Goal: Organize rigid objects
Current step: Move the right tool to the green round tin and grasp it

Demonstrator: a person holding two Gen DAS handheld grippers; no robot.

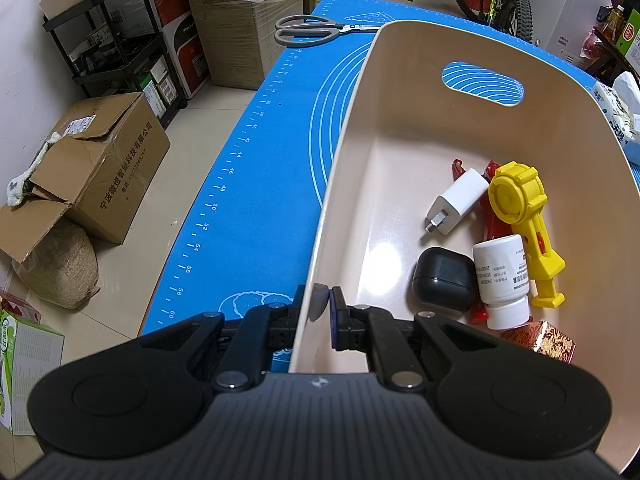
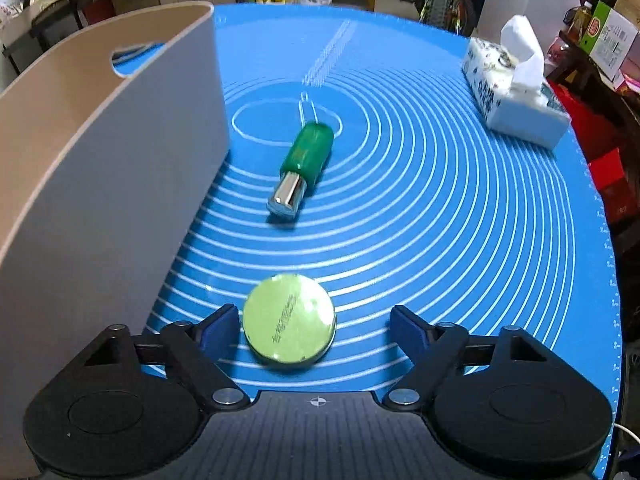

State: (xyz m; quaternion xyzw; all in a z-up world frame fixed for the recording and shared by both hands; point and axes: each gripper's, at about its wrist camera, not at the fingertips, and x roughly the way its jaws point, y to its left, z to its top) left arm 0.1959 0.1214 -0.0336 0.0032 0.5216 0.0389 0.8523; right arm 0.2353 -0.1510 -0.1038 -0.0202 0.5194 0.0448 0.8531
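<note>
The round green tin (image 2: 289,321) lies flat on the blue mat (image 2: 440,220), near its near edge, and sits between your right gripper (image 2: 316,330)'s fingers (image 2: 220,330). Those fingers are spread wide: the left pad is just beside the tin's rim, though contact cannot be told, and the right pad stands well apart from it.

Farther up the mat, toward its middle, a green-handled tool with a metal tip (image 2: 302,166) lies on its side, near the outer wall of the beige bin (image 2: 120,184).

Your left gripper (image 1: 324,312) has its fingers pressed together on the bin's (image 1: 400,120) near-left wall, one pad outside and one inside.

Inside the bin, toward its right side, lie a white charger plug (image 1: 456,202), a yellow plastic toy (image 1: 524,216), a white bottle (image 1: 504,280), a black rounded case (image 1: 444,280) and a red piece (image 1: 494,220) under them; a red-patterned box (image 1: 540,338) sits at the near corner.

Grey-handled scissors (image 1: 316,30) rest at the counter's far left corner, and a tissue pack (image 2: 516,84) lies along its far right edge.
</note>
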